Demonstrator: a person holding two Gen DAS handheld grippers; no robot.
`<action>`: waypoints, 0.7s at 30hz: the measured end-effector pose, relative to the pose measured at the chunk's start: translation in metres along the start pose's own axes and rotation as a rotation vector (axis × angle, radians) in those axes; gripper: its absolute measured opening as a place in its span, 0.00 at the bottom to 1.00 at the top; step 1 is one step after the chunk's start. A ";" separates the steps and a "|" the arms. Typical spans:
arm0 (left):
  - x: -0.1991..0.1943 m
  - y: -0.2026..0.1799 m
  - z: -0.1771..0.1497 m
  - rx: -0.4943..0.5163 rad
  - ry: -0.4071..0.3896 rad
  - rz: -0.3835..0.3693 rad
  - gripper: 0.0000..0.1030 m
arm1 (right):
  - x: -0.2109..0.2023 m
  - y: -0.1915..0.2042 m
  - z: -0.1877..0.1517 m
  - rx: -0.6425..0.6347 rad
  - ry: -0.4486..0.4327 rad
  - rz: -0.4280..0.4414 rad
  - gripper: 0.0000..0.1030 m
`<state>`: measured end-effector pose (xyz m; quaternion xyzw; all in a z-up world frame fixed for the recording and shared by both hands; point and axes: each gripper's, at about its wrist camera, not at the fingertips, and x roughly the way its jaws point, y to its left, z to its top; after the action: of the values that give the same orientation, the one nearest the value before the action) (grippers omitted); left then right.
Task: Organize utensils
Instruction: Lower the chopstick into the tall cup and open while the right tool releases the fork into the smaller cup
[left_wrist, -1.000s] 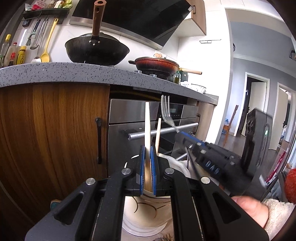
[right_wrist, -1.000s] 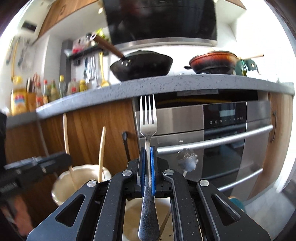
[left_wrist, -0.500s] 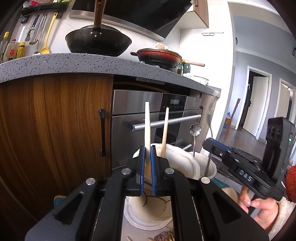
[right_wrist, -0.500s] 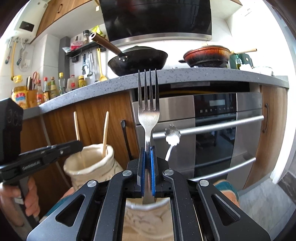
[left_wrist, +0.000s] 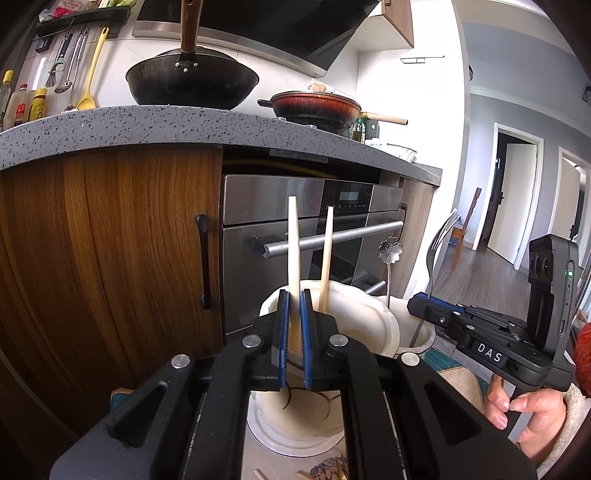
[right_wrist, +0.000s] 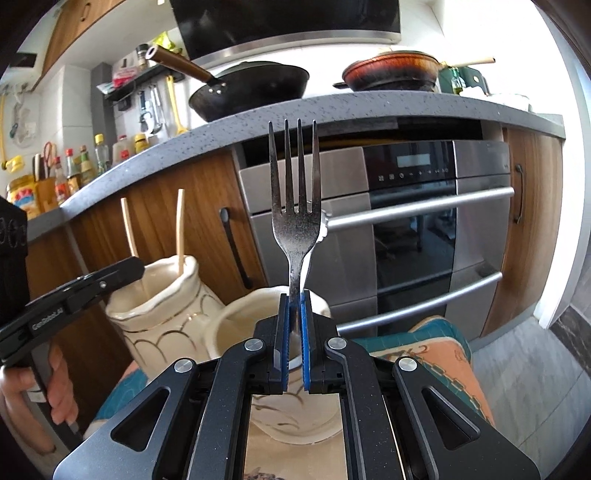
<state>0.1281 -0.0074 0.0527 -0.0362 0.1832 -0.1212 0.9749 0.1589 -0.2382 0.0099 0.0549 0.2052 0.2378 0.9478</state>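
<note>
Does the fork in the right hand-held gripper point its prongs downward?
No, the fork stands upright between the closed fingers, its prongs pointing up.

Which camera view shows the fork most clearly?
The right wrist view: the fork stands upright at the centre, tines up, its handle clamped in the right gripper. The left wrist view shows it only small and side-on near the right edge.

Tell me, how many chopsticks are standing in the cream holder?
2. One chopstick stands between the left gripper's pads; the second chopstick stands just right of it. Others lower inside the cream holder may be hidden.
</note>
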 end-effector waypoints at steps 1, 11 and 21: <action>0.000 0.000 0.000 0.000 -0.001 -0.001 0.07 | 0.000 -0.001 0.000 0.005 0.002 -0.004 0.06; -0.003 -0.001 0.001 0.002 -0.009 0.006 0.08 | 0.001 -0.007 0.001 0.021 -0.002 -0.020 0.09; -0.023 -0.004 0.005 0.017 -0.064 0.039 0.41 | -0.020 -0.009 0.006 0.043 -0.055 -0.032 0.48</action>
<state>0.1087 -0.0052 0.0658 -0.0281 0.1513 -0.1025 0.9827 0.1491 -0.2556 0.0204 0.0785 0.1848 0.2165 0.9554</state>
